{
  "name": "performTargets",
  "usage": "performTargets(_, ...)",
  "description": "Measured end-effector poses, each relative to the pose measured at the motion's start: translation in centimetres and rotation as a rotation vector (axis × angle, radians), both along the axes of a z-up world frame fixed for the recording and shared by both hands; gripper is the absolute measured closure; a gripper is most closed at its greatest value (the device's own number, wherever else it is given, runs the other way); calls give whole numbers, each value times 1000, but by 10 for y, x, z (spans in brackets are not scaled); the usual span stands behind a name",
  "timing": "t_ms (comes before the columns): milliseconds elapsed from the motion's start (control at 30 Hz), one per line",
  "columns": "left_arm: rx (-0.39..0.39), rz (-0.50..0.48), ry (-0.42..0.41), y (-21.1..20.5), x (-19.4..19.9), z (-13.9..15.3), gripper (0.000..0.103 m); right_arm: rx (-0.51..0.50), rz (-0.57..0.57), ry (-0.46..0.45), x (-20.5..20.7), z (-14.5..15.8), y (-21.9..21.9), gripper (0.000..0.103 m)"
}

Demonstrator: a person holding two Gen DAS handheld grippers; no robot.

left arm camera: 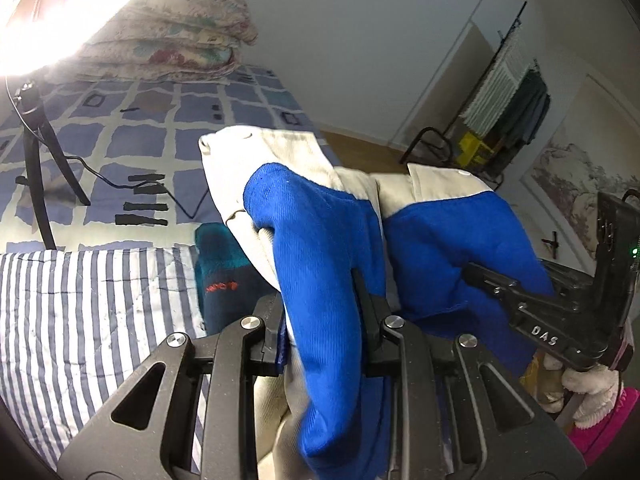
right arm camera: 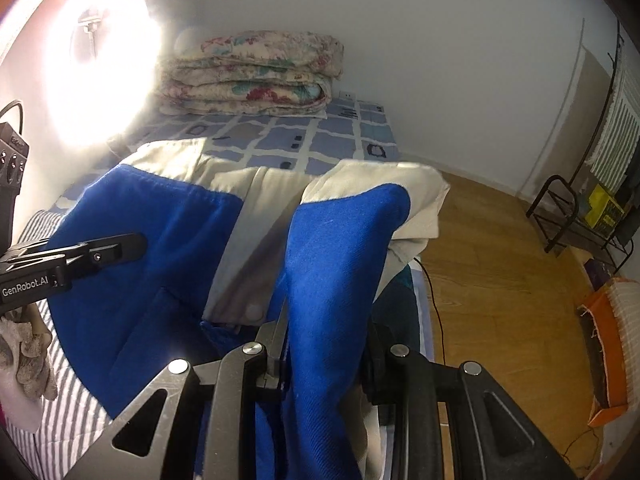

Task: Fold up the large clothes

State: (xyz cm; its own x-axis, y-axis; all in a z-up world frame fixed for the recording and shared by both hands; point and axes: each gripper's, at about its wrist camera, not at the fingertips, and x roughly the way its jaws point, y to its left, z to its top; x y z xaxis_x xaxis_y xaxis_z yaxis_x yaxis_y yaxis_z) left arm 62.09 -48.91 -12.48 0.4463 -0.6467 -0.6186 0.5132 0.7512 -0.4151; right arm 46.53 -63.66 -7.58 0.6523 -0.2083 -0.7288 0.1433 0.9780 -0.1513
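above the bed (right arm camera: 320,136), each claw (left arm camera: 320,300) (right arm camera: 324,340) pinches the blue-and-cream garment (right arm camera: 192,248).

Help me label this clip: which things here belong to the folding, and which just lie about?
Job: blue and cream garment, left gripper, right gripper.

Lying about: folded floral quilt, tripod, dark teal garment, clothes rack.

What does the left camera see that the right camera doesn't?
Only the left wrist view shows the black tripod standing on the bed and a dark teal garment. Only the right wrist view shows the orange box on the wooden floor. Both show the blue and cream garment pinched in each claw, and the folded floral quilt.
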Motion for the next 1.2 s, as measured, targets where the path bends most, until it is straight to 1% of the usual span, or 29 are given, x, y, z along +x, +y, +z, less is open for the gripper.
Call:
performTargets(100, 63, 43, 18, -1, 16, -18, 79, 17, -23, 8, 11, -14, -18, 77)
performTargets(133, 86, 59, 34, 1, 21, -25, 78, 18, -39, 14, 12, -17, -23, 77)
performTargets(167, 109, 77, 67, 3, 28, -36, 75, 31, -59, 23, 15, -22, -32, 76)
performTargets(233, 120, 99, 127, 7, 39, -55, 67, 82, -101, 54, 20, -34, -53, 72)
performTargets(267, 118, 102, 142, 8, 41, -62, 64, 113, -122, 74, 21, -41, -63, 65)
performTargets(300, 131, 101, 132, 7, 40, -65, 62, 133, -134, 92, 21, -48, -69, 59)
performTargets(333, 153, 99, 106, 2, 37, -65, 58, 131, -151, 114, 23, -57, -74, 56)
performTargets(367, 173, 103, 84, -1, 34, -65, 54, 106, -165, 132, 24, -65, -75, 51)
performTargets(400, 193, 112, 68, -3, 32, -65, 51, 84, -175, 145, 23, -72, -75, 46)
performTargets(433, 202, 116, 63, -4, 30, -65, 51, 73, -187, 150, 23, -76, -75, 44)
performTargets(500, 199, 118, 73, -1, 27, -64, 50, 88, -206, 140, 20, -76, -80, 42)
performTargets(567, 198, 128, 75, 4, 22, -59, 50, 95, -217, 136, 17, -72, -80, 42)
performTargets(633, 224, 137, 52, 7, 16, -51, 50, 67, -216, 129, 14, -65, -75, 42)
performTargets(700, 227, 136, 28, 11, 10, -42, 50, 34, -206, 116, 15, -56, -68, 42)
performTargets(833, 201, 129, -24, 20, -14, -15, 50, 36, -208, 56, 5, -34, -57, 42)
performTargets(967, 162, 116, -53, 31, -37, 10, 50, 41, -198, 3, -7, -12, -45, 42)
performTargets(1200, 135, 96, -147, 45, -93, 59, 50, 47, -149, -103, -49, 33, -11, 42)
